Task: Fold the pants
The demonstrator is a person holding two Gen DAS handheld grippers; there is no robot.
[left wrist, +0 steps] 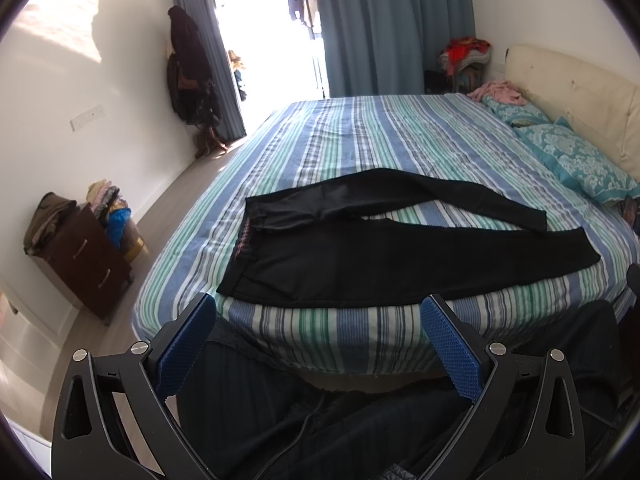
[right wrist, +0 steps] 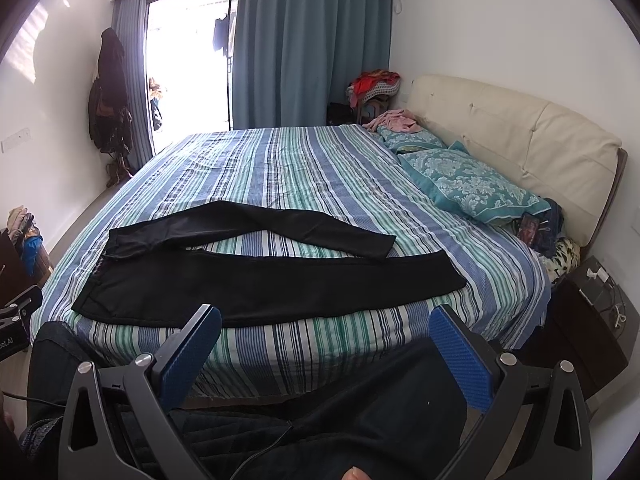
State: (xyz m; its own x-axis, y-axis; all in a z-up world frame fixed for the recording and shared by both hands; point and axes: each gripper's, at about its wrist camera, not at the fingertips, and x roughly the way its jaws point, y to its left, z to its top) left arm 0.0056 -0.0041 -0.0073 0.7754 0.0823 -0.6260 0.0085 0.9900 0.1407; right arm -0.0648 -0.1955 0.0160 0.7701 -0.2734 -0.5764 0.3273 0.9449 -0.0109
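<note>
Black pants (left wrist: 400,264) lie spread flat on the striped bed (left wrist: 360,136), waistband to the left and both legs running right with a gap between them. The right wrist view shows the same pants (right wrist: 280,284) near the bed's front edge. My left gripper (left wrist: 318,312) hangs open in front of the bed, short of the near leg, with nothing between its blue pads (left wrist: 188,344). My right gripper (right wrist: 326,322) is open too, held back from the bed edge below the near leg.
Teal patterned pillows (right wrist: 468,184) and a cream headboard (right wrist: 520,136) sit at the right. A dark dresser (left wrist: 84,256) piled with clothes stands left of the bed, a dark nightstand (right wrist: 580,320) to its right. A person's dark-clad legs (right wrist: 320,420) fill the foreground.
</note>
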